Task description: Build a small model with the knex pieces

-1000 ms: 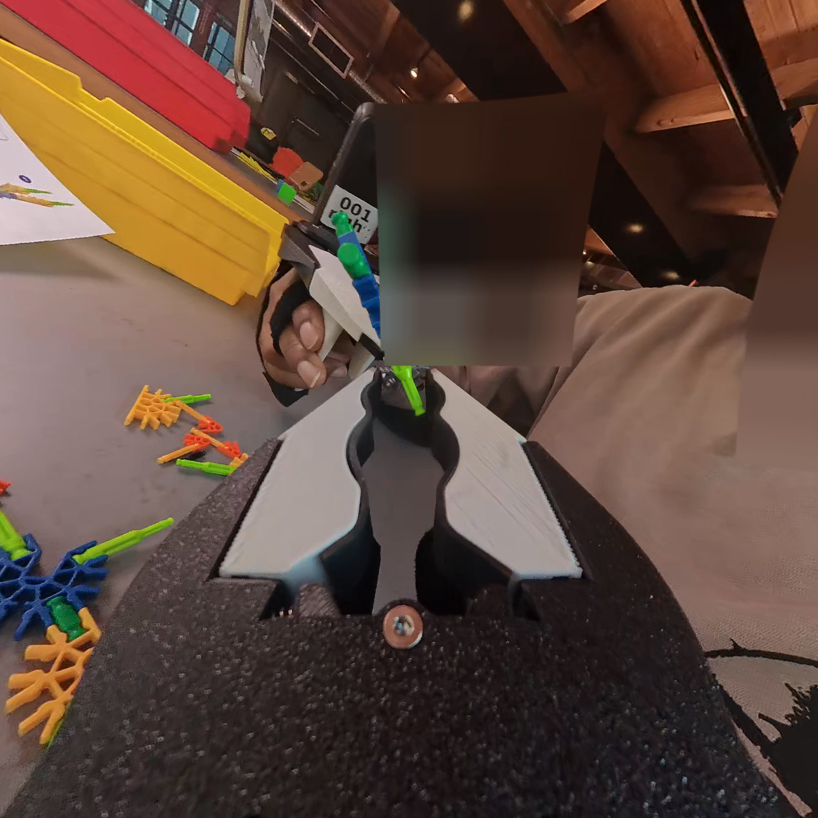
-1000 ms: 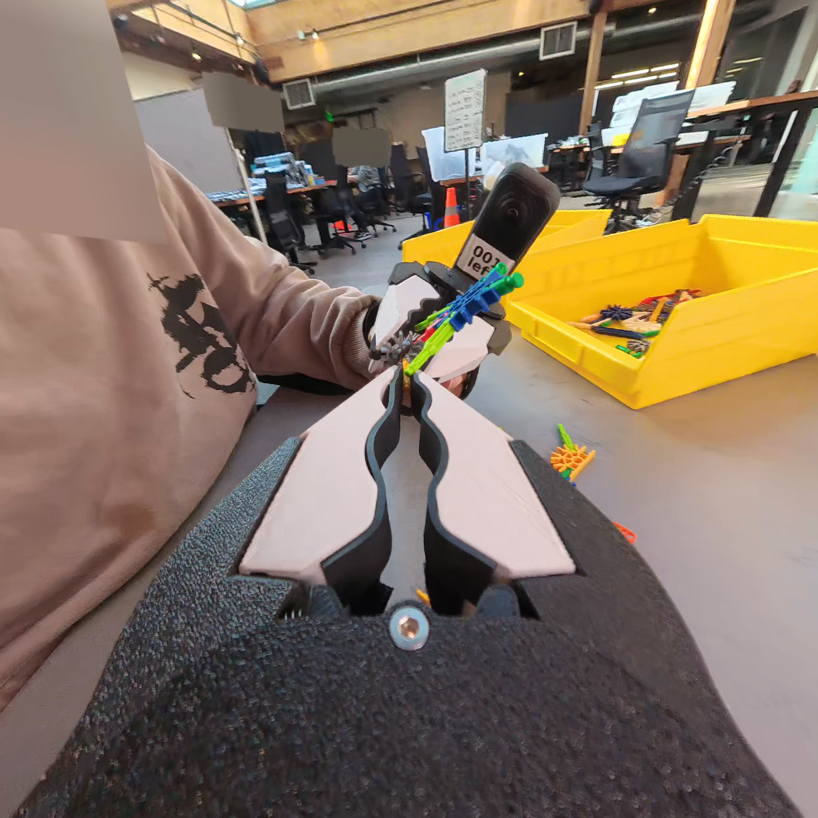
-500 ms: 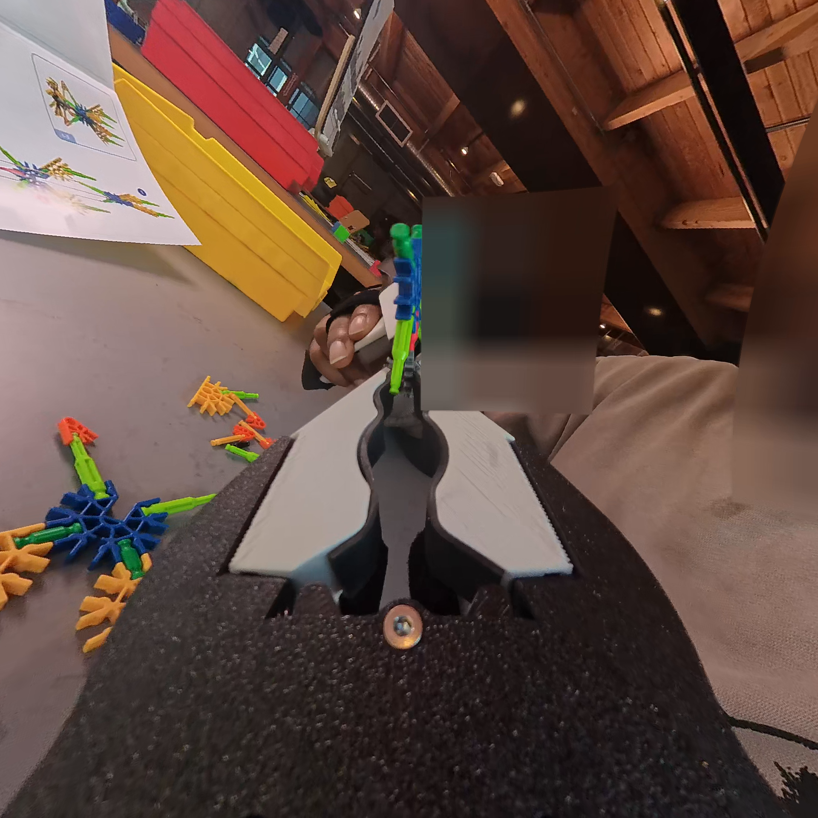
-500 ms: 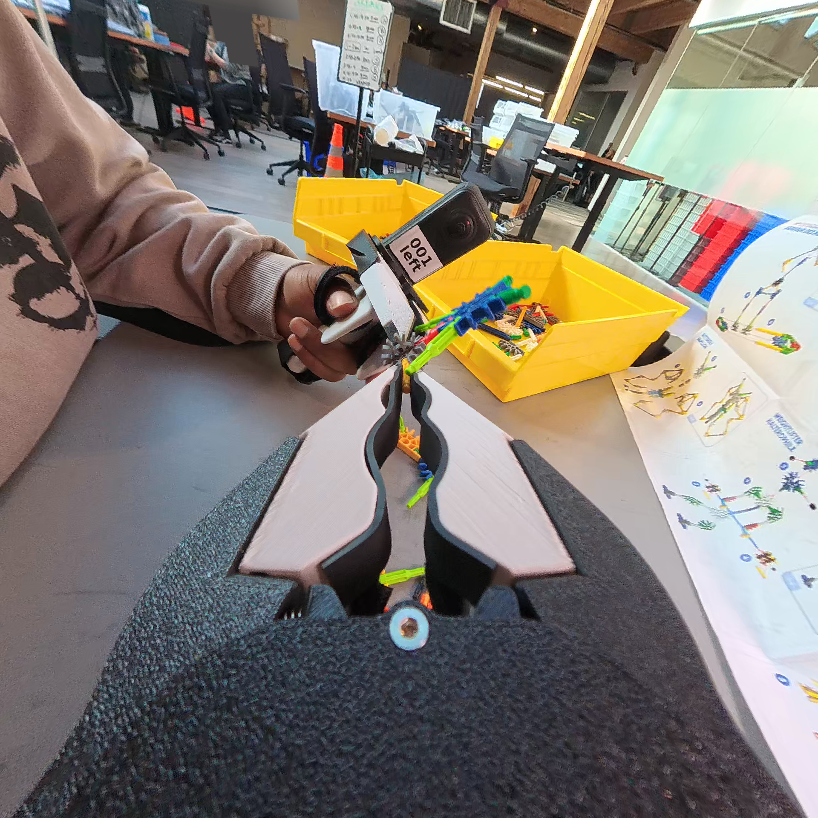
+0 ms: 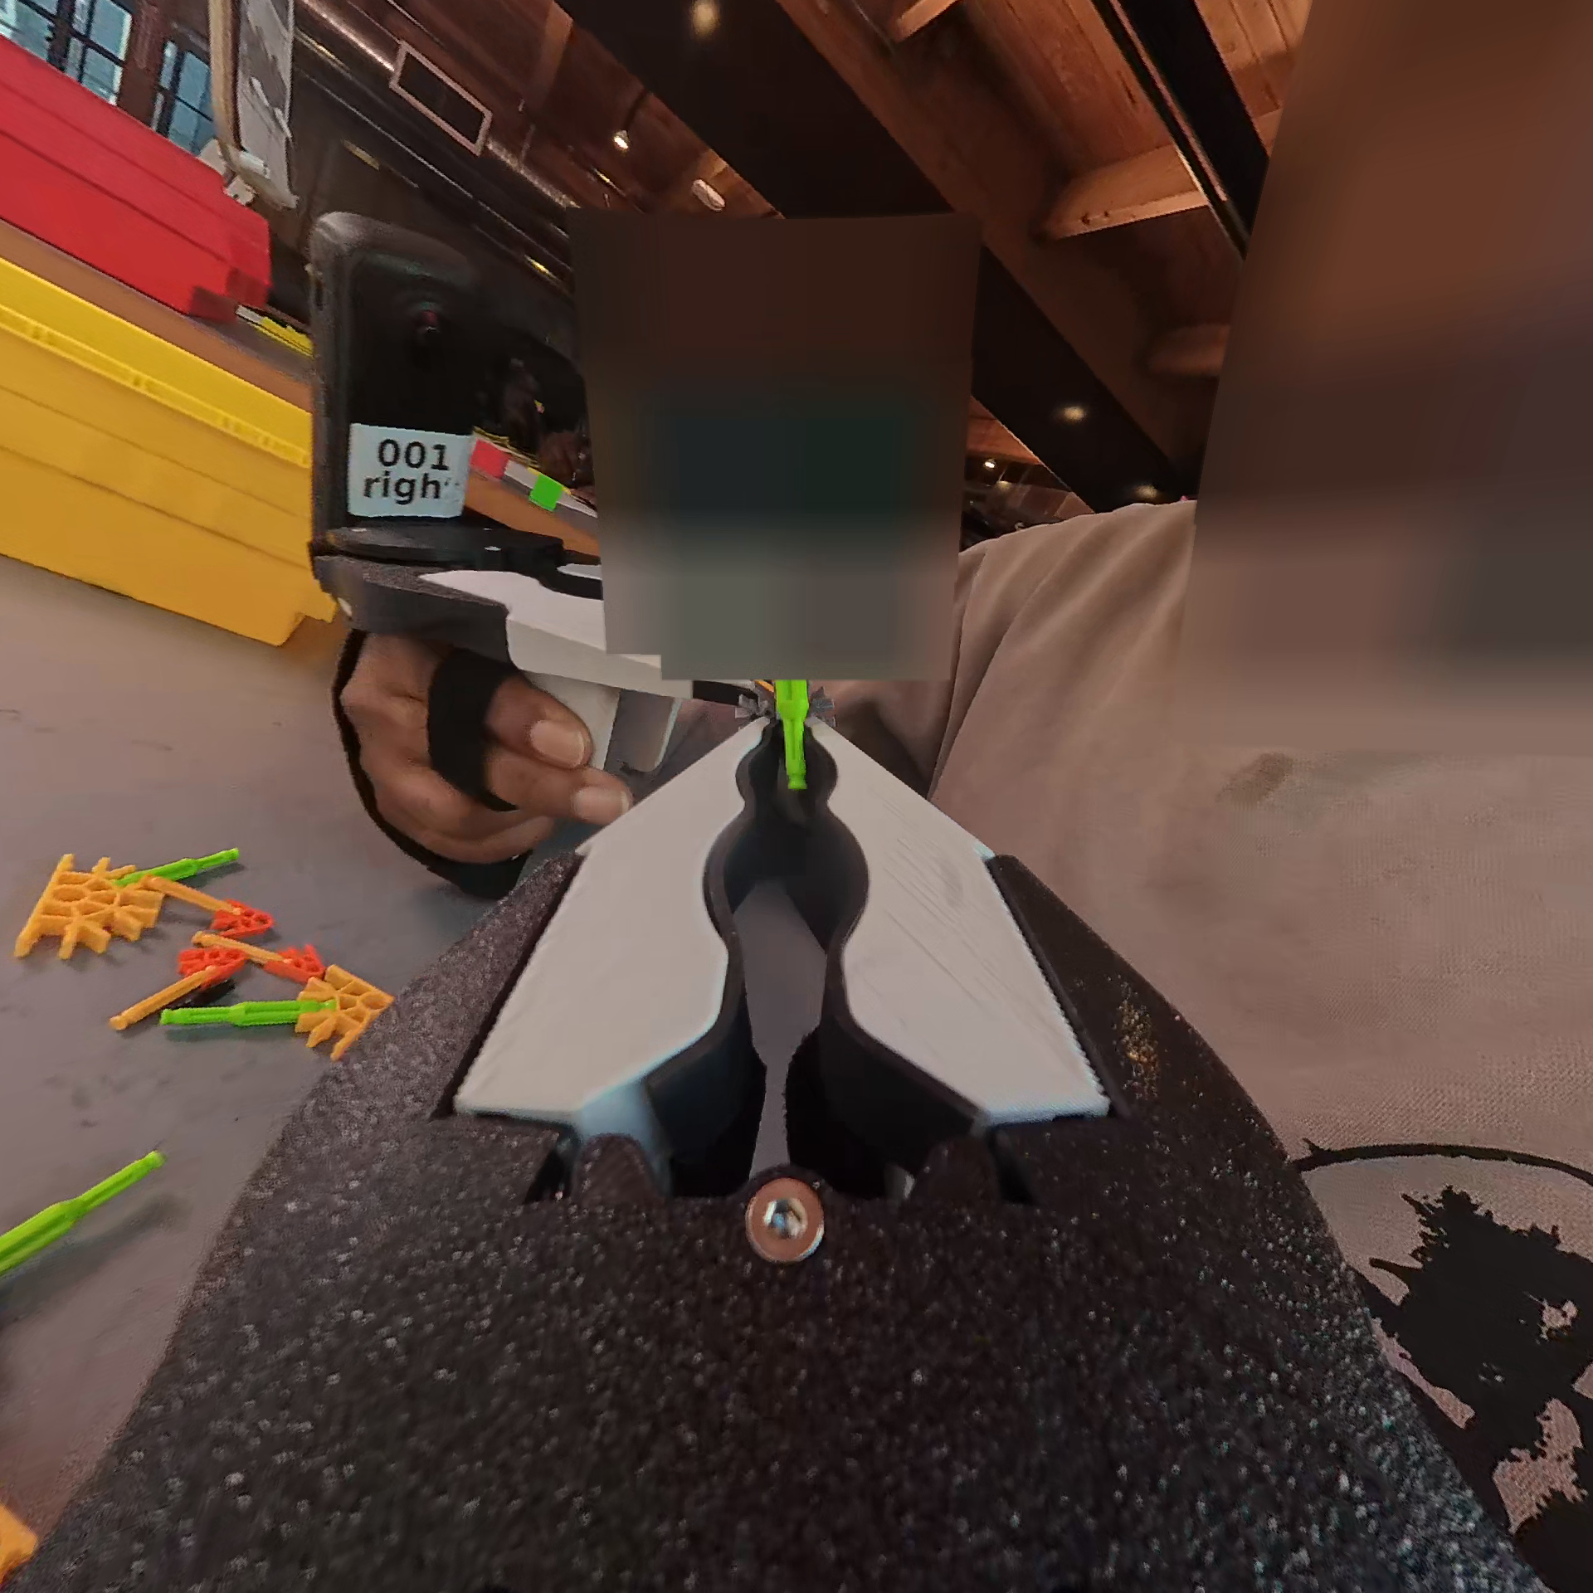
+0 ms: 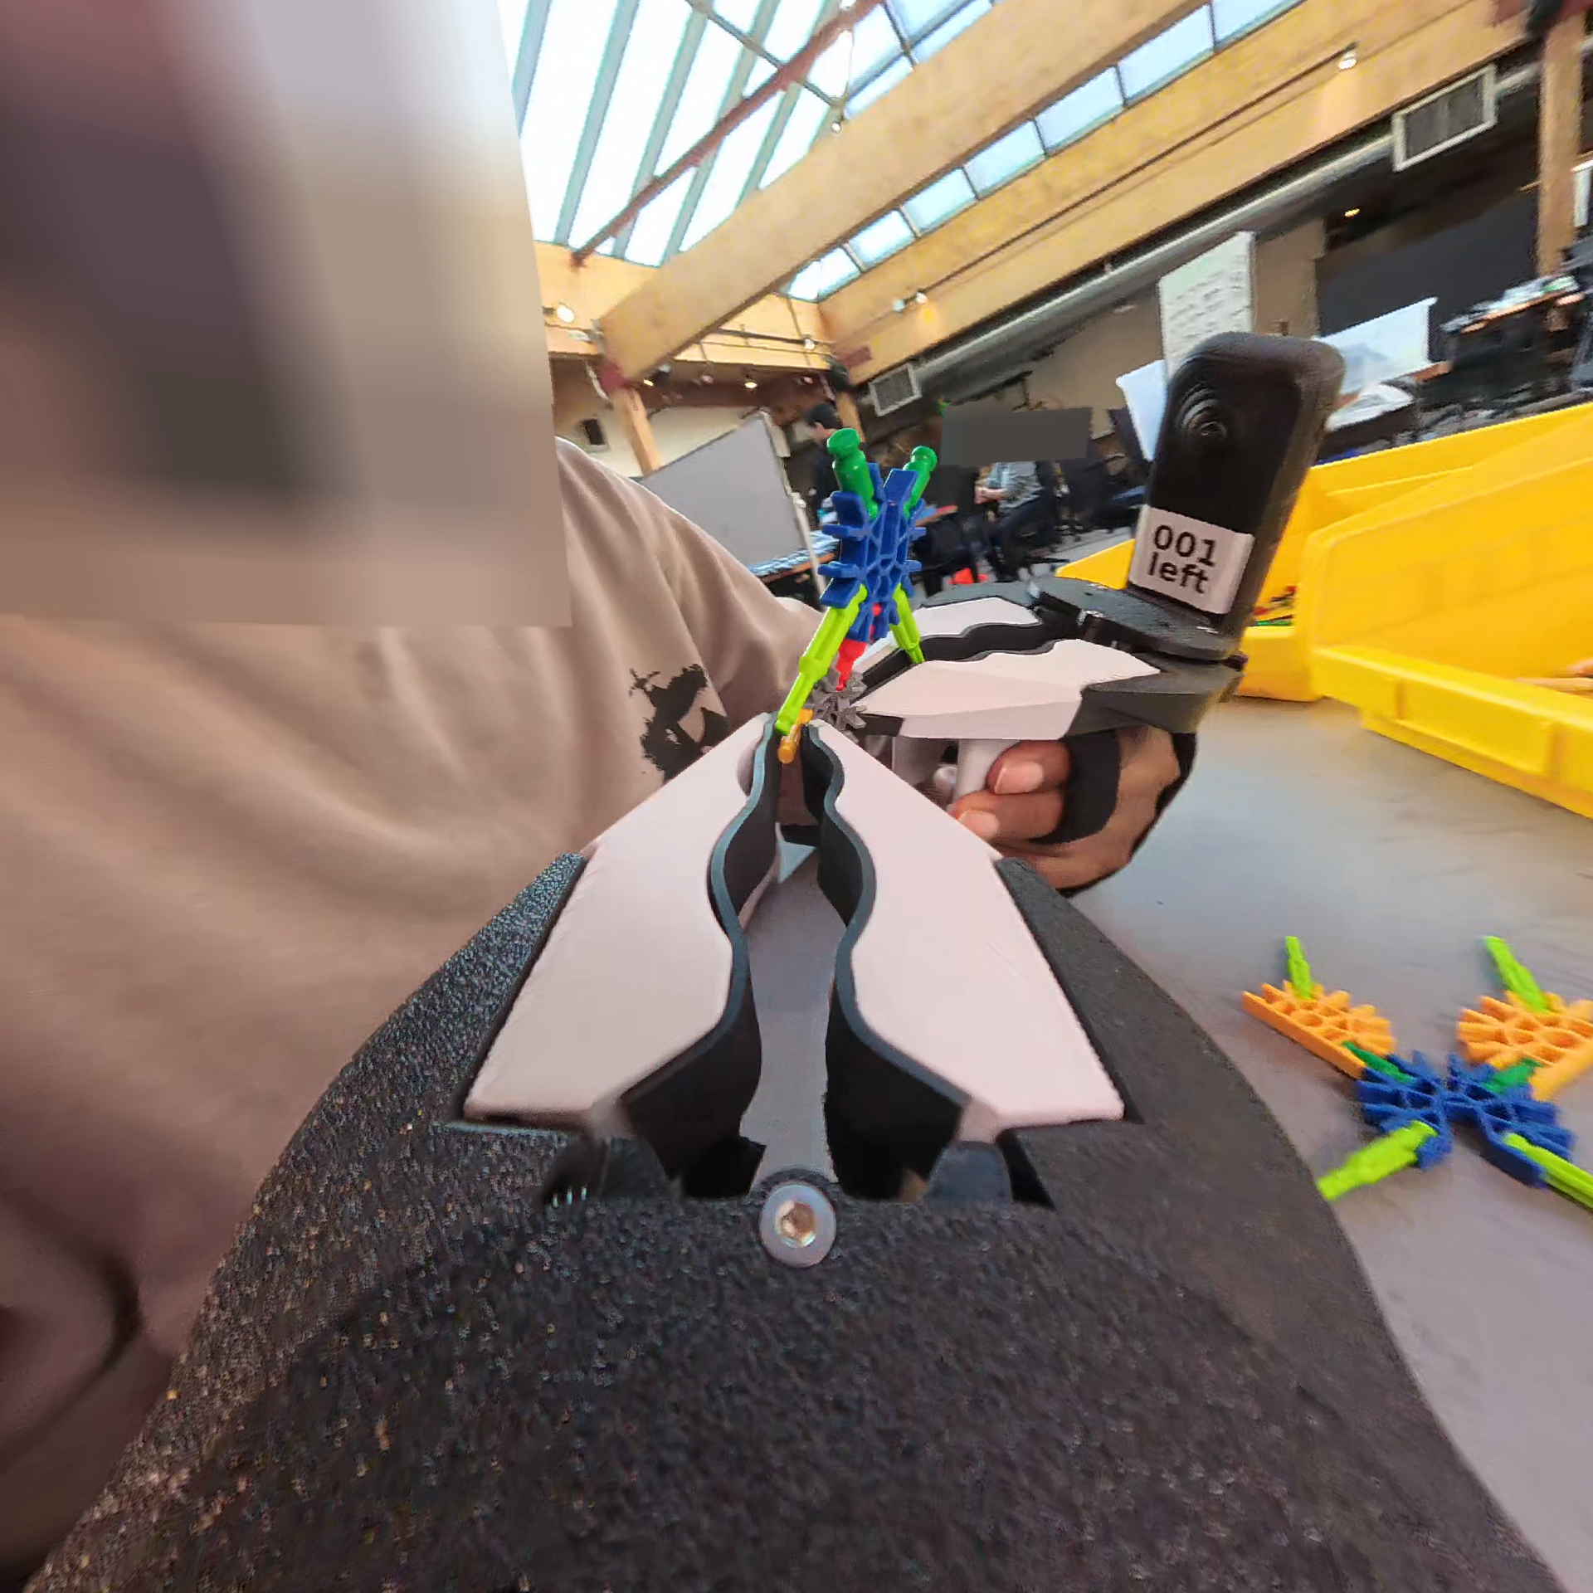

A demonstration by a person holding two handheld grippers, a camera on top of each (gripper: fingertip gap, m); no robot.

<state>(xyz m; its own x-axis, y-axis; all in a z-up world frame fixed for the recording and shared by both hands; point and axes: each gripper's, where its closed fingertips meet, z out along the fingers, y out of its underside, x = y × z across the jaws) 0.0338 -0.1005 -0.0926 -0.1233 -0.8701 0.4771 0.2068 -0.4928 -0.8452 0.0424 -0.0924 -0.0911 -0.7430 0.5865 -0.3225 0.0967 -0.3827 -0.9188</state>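
Nearest the right wrist camera, the right gripper (image 6: 795, 733) has its fingers clenched on a small orange piece (image 6: 789, 746) at the bottom end of a lime-green rod (image 6: 819, 659); a tip grip like this leaves the rest of the rod-and-connector model (image 6: 866, 586) free above the fingers. That model stands up from the tips: a grey toothed connector (image 6: 840, 700) low down, then rods crossing up to a blue snowflake connector (image 6: 871, 552) with dark green rods (image 6: 849, 461) poking out on top. The left gripper (image 6: 862, 700) comes in sideways from the right, its fingers closed on the grey connector, so the model is braced at two points, which reads as steadying it between both tools. In the left wrist view the same pinch shows, with the rod's lime end lying between the left fingers (image 5: 681, 827). The model hangs in the air, close to the person's beige sweatshirt (image 6: 302, 776), clear of the grey surface (image 6: 1293, 862). Farther out on that surface lie loose orange, blue and green pieces (image 6: 1457, 1086) and a smaller orange and red scatter (image 5: 215, 948). Beyond stand yellow bins (image 6: 1422, 603).
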